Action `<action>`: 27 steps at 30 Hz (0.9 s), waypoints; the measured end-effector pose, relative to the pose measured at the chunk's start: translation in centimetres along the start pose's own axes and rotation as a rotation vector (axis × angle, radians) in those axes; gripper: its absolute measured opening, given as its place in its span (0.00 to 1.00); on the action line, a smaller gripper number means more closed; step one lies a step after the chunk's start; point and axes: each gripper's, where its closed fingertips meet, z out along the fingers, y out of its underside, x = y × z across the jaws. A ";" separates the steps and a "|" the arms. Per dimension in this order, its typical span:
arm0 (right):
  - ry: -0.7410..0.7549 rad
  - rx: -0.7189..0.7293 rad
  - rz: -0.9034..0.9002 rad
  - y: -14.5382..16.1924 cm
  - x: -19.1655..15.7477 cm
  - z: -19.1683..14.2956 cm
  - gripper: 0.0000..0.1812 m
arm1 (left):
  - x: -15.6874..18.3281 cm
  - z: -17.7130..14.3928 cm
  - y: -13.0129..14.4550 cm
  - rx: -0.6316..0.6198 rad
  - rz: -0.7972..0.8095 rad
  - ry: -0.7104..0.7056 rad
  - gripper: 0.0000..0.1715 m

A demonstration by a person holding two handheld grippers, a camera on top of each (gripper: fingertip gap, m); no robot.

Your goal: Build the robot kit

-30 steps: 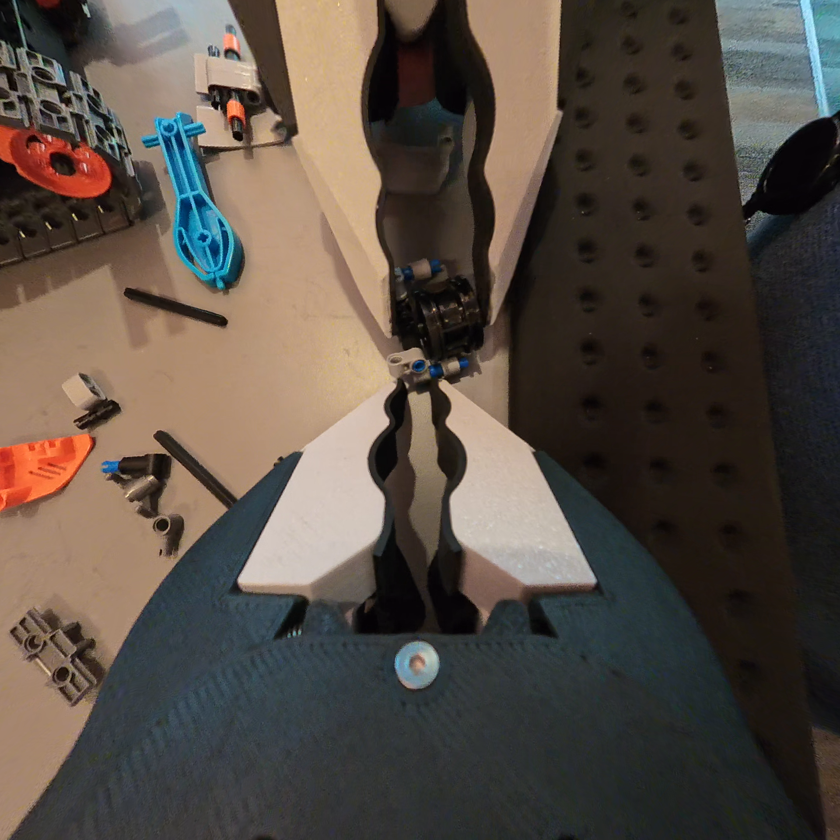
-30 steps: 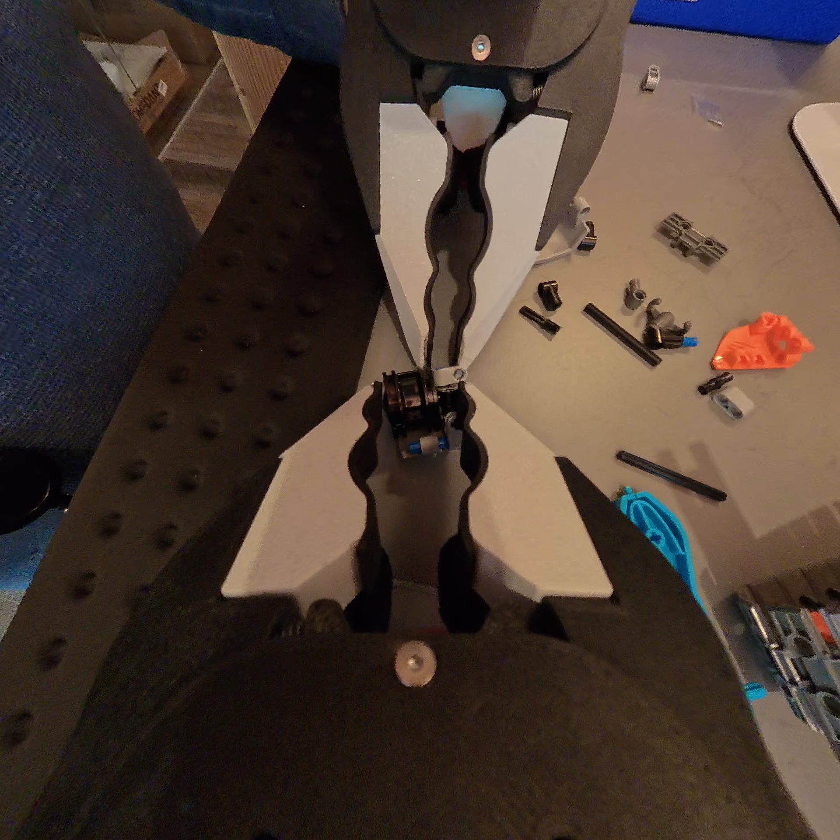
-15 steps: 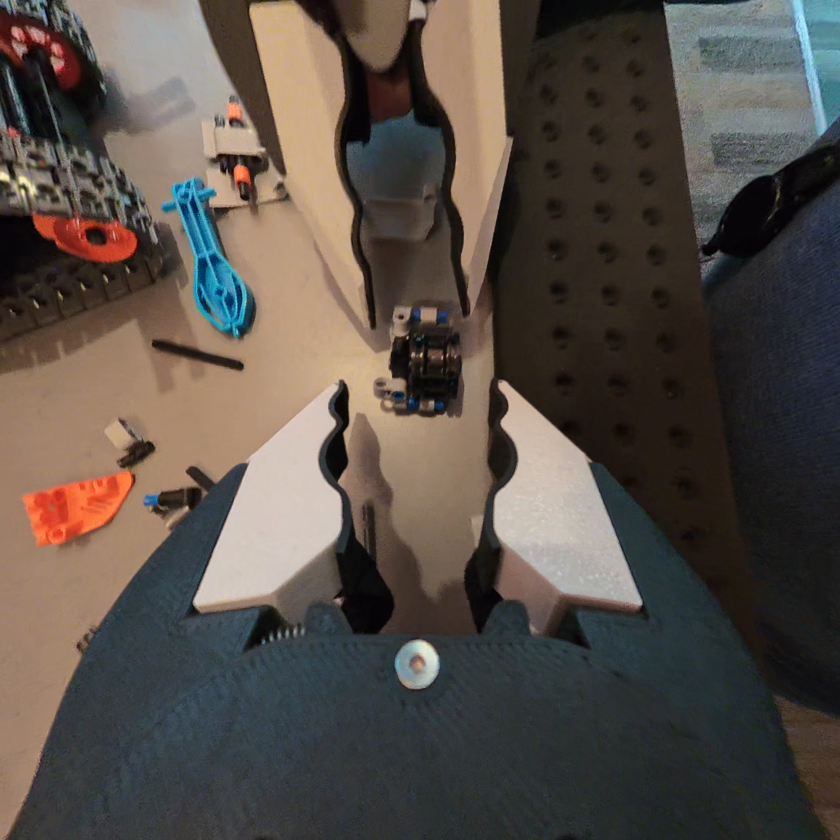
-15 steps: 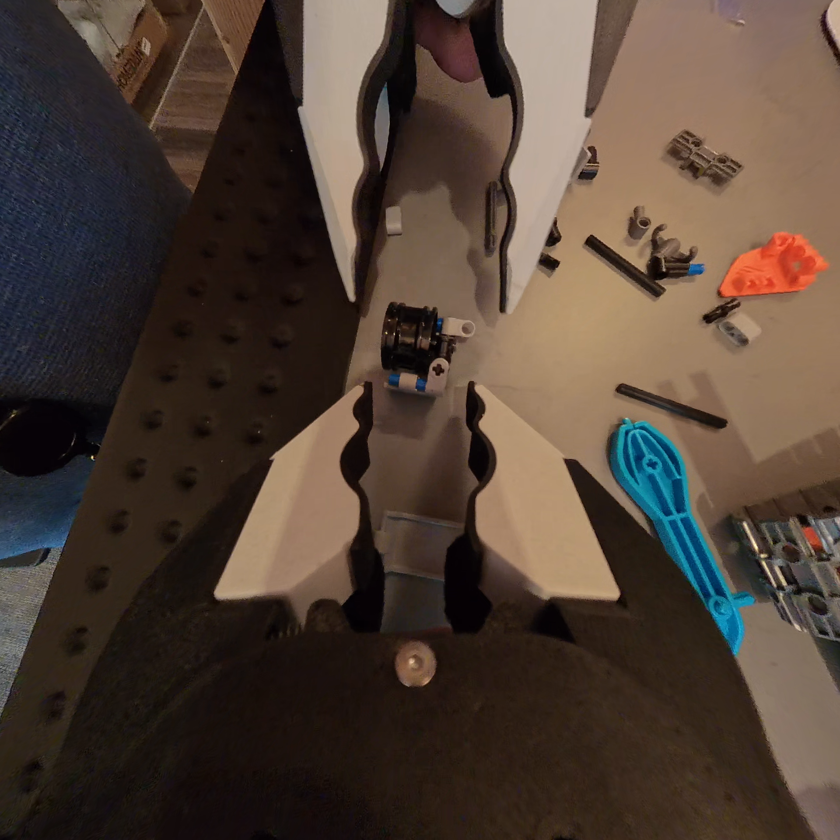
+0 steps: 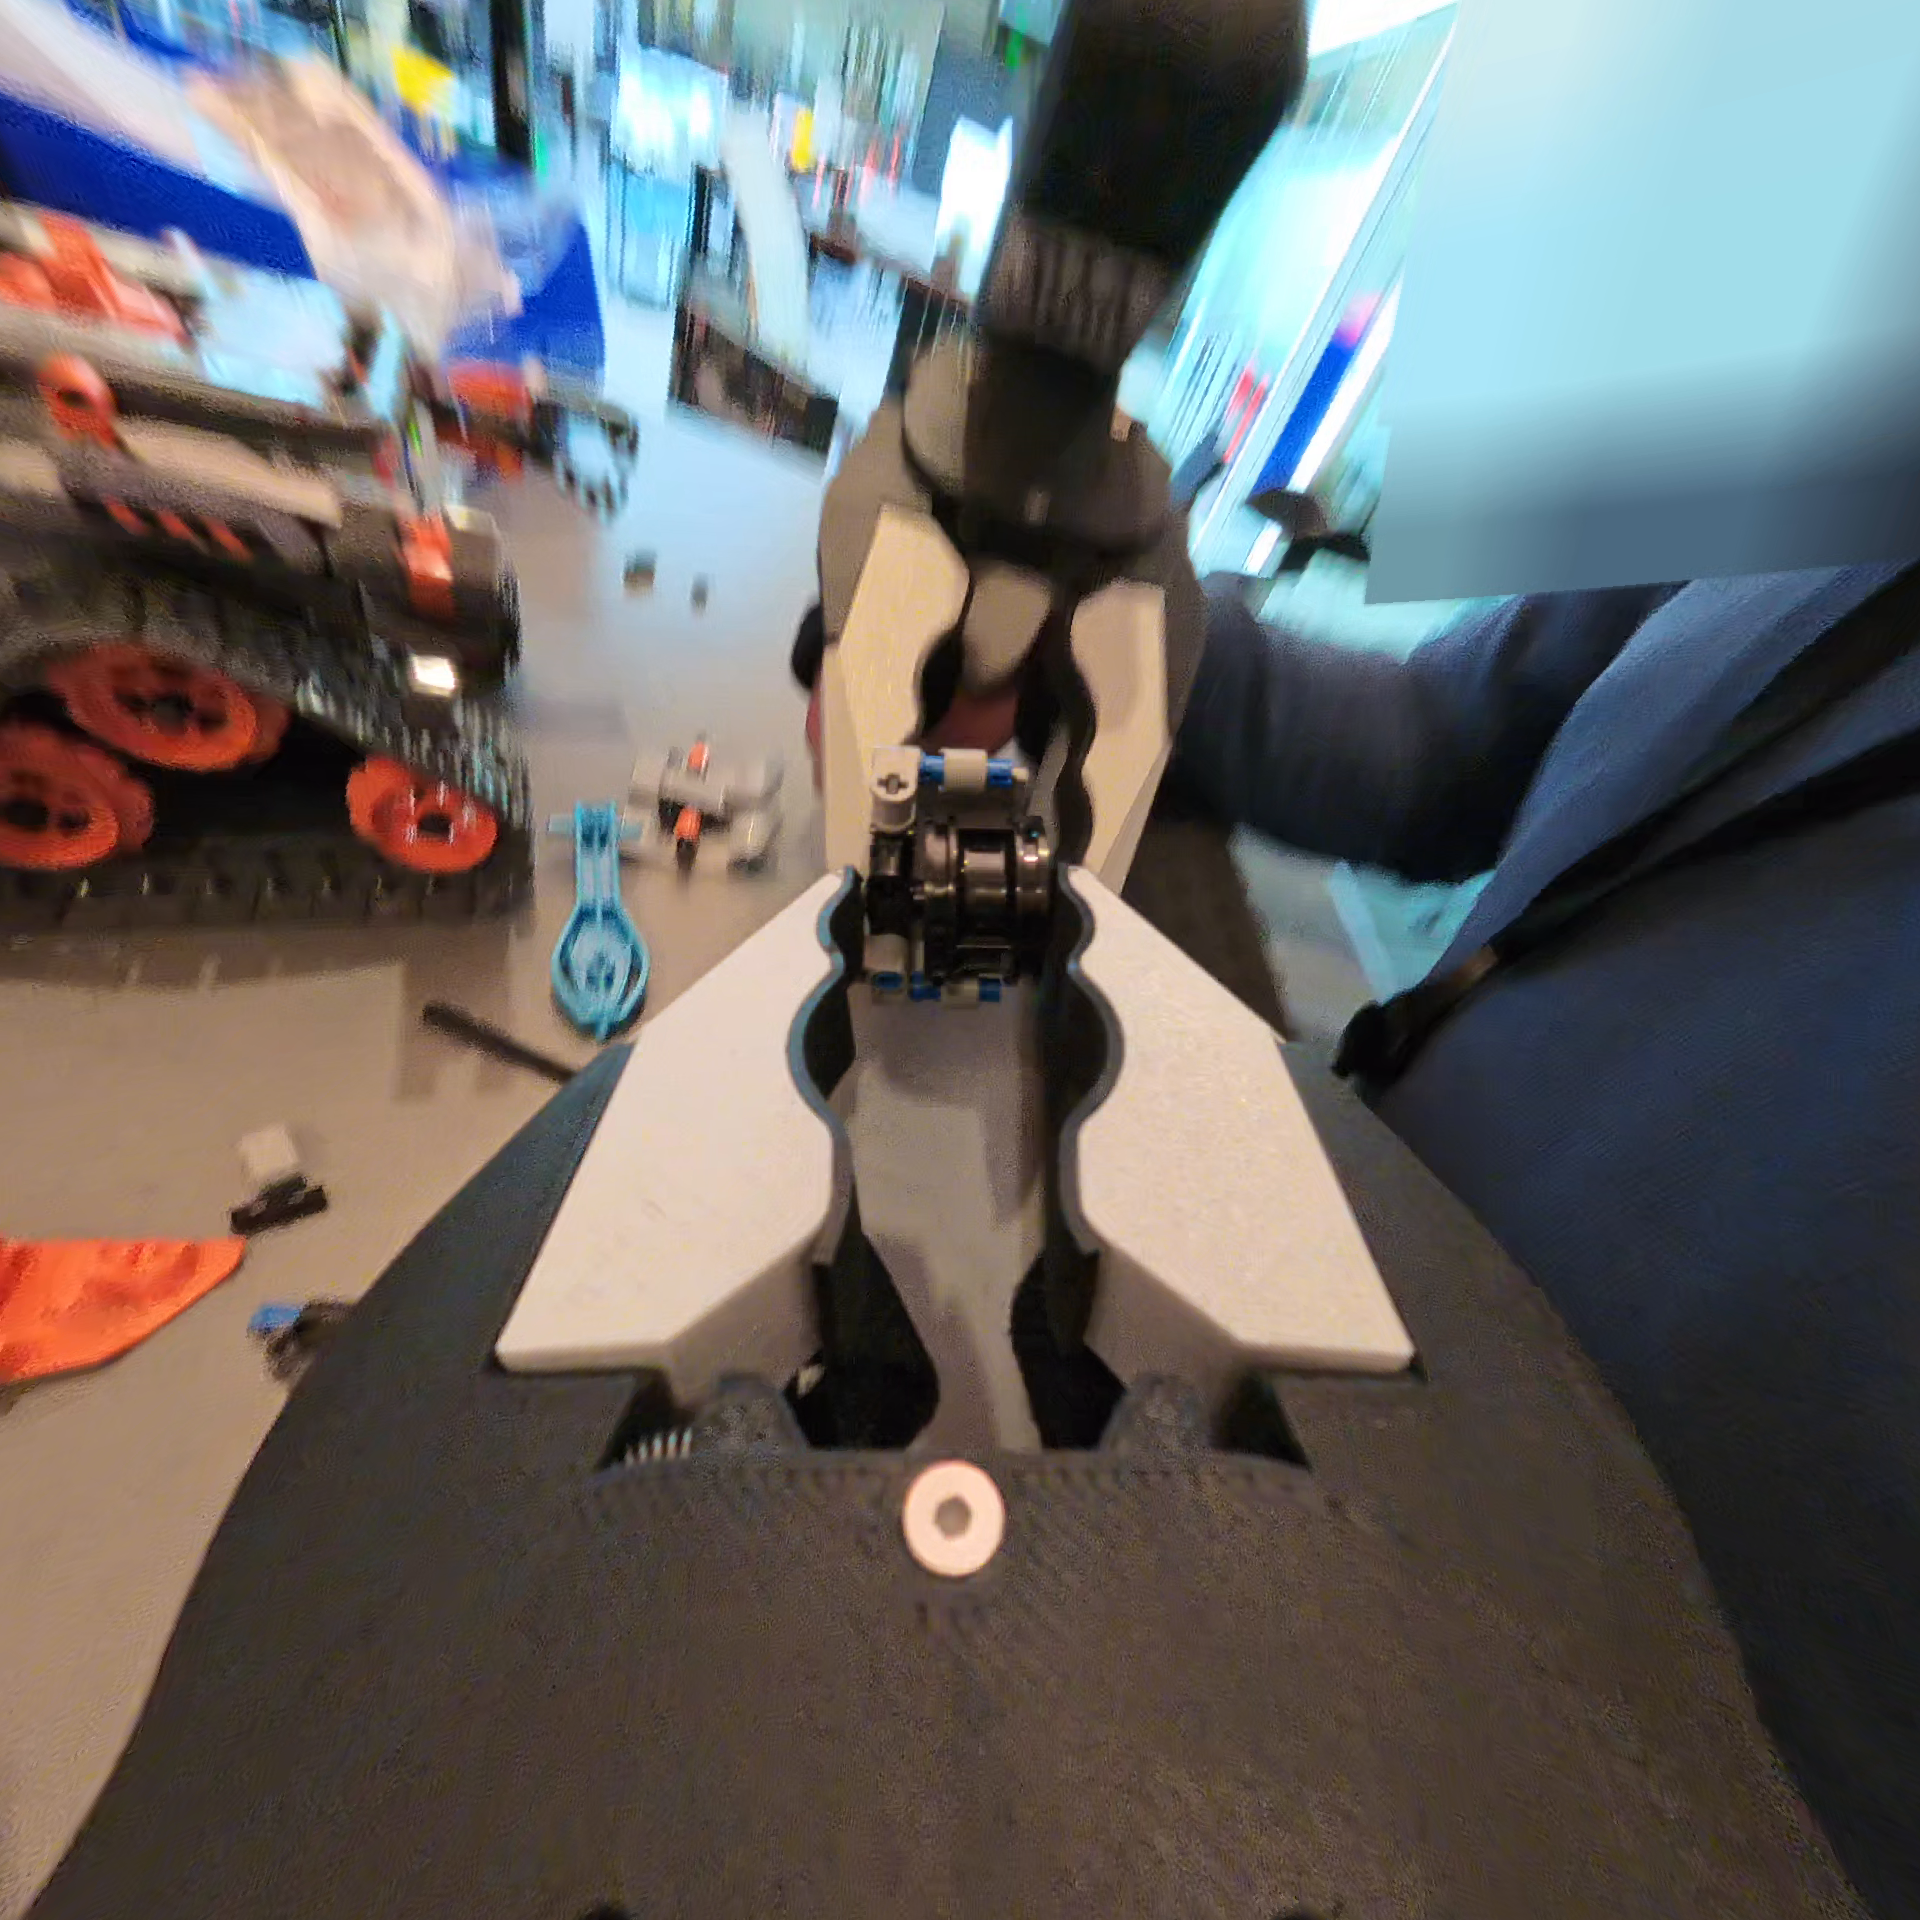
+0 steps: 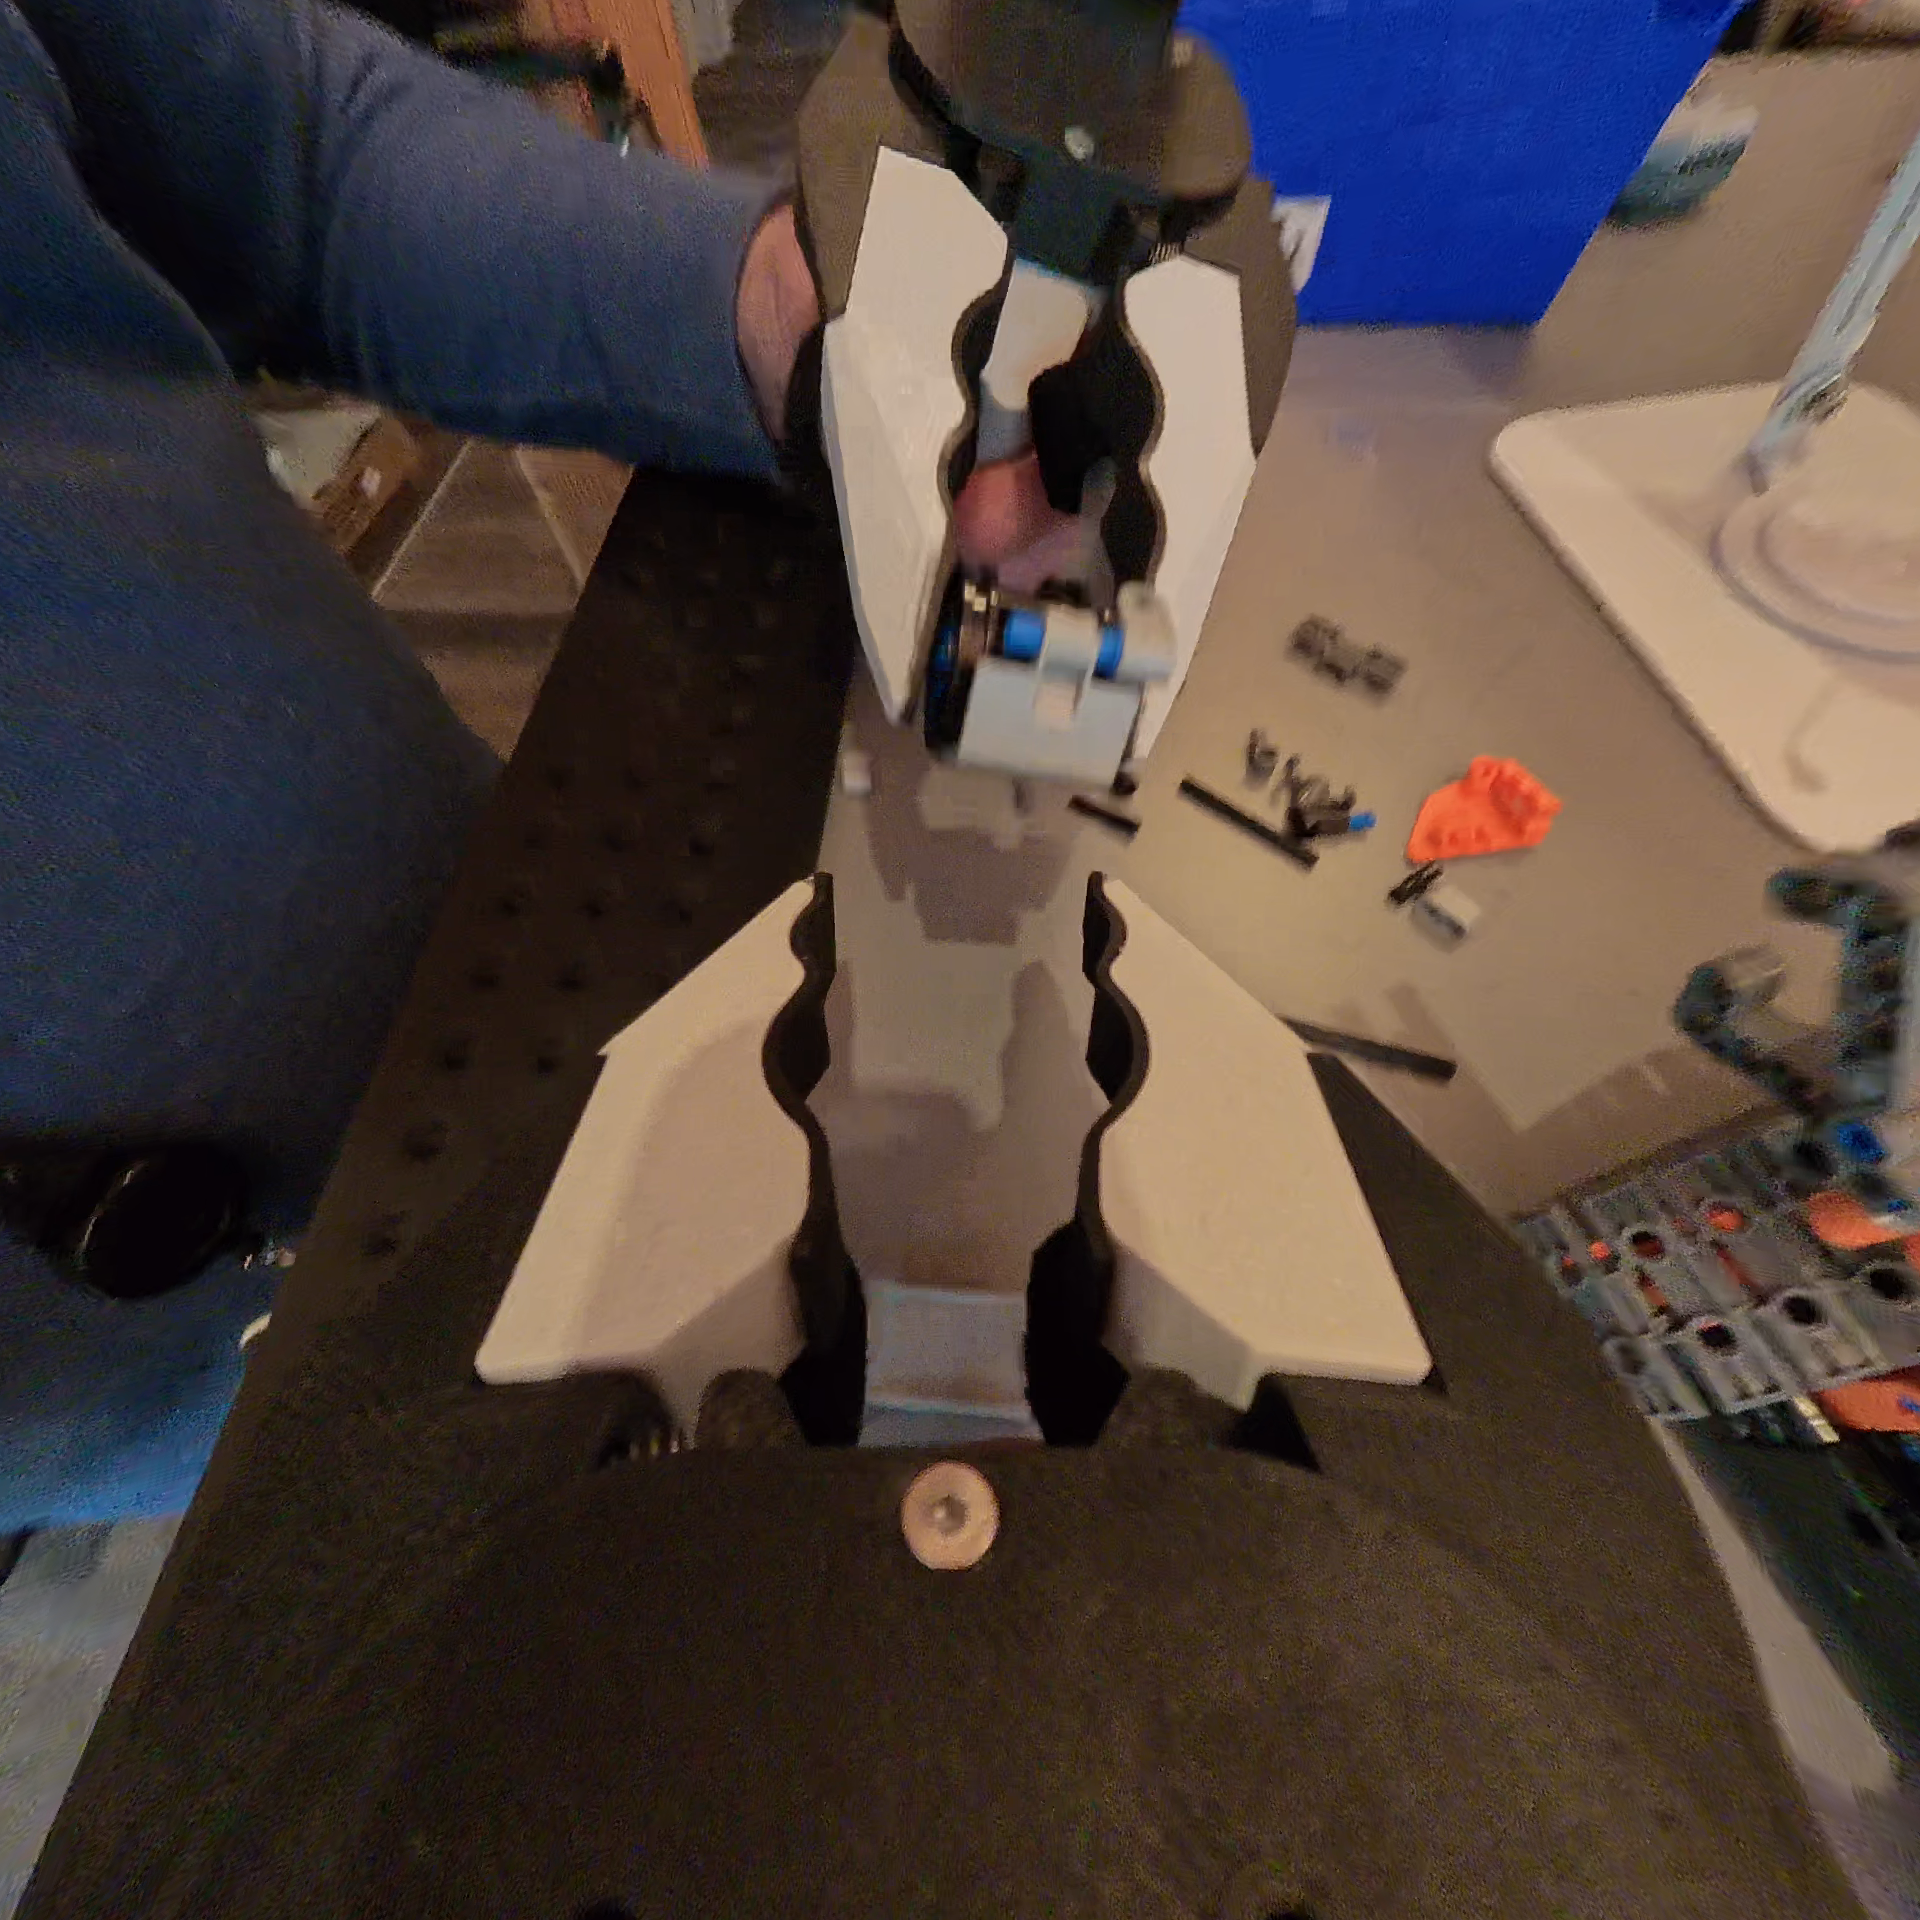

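Assembly (image 5: 951,904): small, rigid plastic, likely light, pins fragile; left gripper (image 5: 956,935) fingers clamp its black hub. Right gripper (image 6: 956,935) fingers spread, empty.

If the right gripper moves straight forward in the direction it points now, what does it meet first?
Probably the small wheel assembly held in the left gripper, which sits directly ahead of the open right gripper. Depth is unclear; the line might pass under it to the grey table.
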 end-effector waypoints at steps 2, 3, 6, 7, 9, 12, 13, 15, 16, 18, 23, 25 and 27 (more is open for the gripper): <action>0.054 0.081 0.014 -2.2 0.6 -0.2 0.27 | 0.8 -0.9 -2.3 0.153 -0.053 0.087 0.19; 0.053 0.137 0.033 -3.4 0.5 -0.3 0.26 | 1.0 -0.9 -2.8 0.185 -0.058 0.103 0.19; 0.084 0.272 0.082 -6.5 0.8 -1.1 0.26 | 1.6 -0.9 -4.3 0.288 -0.084 0.152 0.19; 0.101 0.309 0.107 -7.2 1.1 -1.5 0.25 | 1.6 -1.1 -4.8 0.328 -0.104 0.169 0.19; 0.083 0.369 0.151 -8.3 1.1 -2.2 0.26 | 1.6 -1.5 -5.9 0.410 -0.148 0.211 0.19; 0.144 0.376 0.146 -8.8 1.6 -2.4 0.23 | 1.5 -1.8 -6.8 0.490 -0.194 0.252 0.19; 0.155 0.383 0.150 -9.0 1.7 -2.4 0.23 | 1.6 -2.0 -7.0 0.506 -0.209 0.270 0.19; 0.176 0.406 0.168 -9.3 2.0 -2.6 0.21 | 1.5 -2.1 -7.4 0.535 -0.222 0.278 0.19; 0.175 0.425 0.172 -9.5 2.0 -2.8 0.21 | 1.6 -2.1 -7.6 0.551 -0.228 0.291 0.19; 0.184 0.430 0.171 -9.5 2.2 -2.9 0.21 | 1.4 -2.1 -7.7 0.558 -0.243 0.292 0.19; 0.311 0.409 0.132 -9.9 2.8 -3.2 0.20 | 0.8 -2.4 -8.5 0.640 -0.274 0.274 0.19; 0.371 0.382 0.134 -9.9 3.1 -3.0 0.17 | 0.5 -2.7 -8.9 0.674 -0.247 0.232 0.19; 0.378 0.427 0.159 -10.6 3.2 -3.2 0.16 | 0.4 -2.7 -9.3 0.697 -0.224 0.202 0.19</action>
